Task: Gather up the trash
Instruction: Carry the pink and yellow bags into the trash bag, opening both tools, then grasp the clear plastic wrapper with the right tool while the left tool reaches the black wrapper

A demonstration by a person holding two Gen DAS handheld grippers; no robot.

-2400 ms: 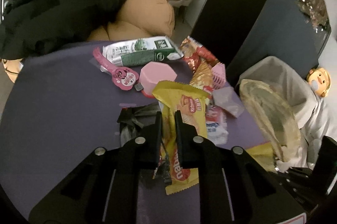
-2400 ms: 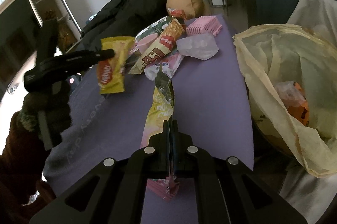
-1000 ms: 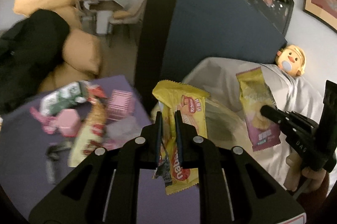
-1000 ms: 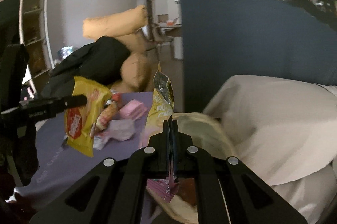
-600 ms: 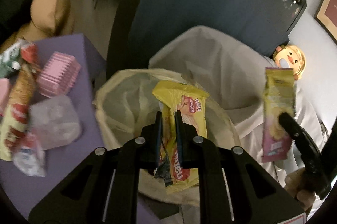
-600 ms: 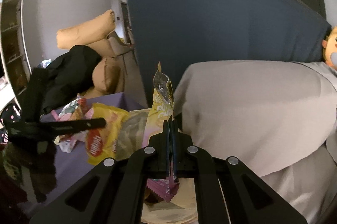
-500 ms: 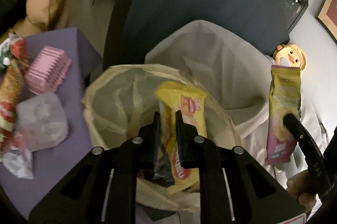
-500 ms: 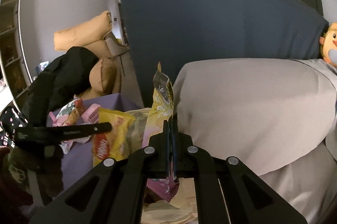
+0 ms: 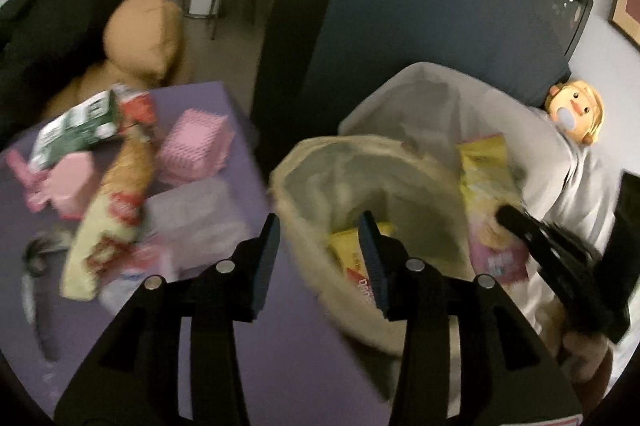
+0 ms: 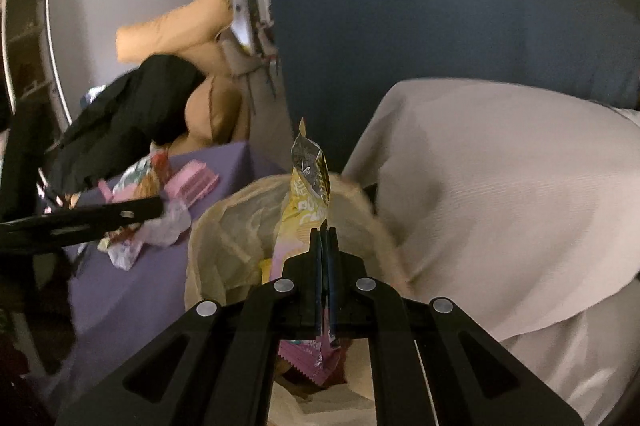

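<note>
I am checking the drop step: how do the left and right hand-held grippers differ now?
The left hand-held gripper is open and empty; the right hand-held gripper is shut on a yellow-pink snack packet. The left one's yellow wrapper lies inside the trash bag. Both are at the bag's opening.

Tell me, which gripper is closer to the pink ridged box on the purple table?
Left. The left gripper hangs open between table and trash bag, near the pink ridged box. The right gripper is over the bag, farther away.

We count: two hand-held grippers, left hand-held gripper (image 9: 320, 238), right hand-held gripper (image 10: 323, 238); one trash bag (image 9: 304, 161); two yellow wrappers, yellow biscuit wrapper (image 9: 352, 254), yellow-pink chip wrapper (image 10: 300, 218); one pink ridged tray (image 9: 196, 145).
</note>
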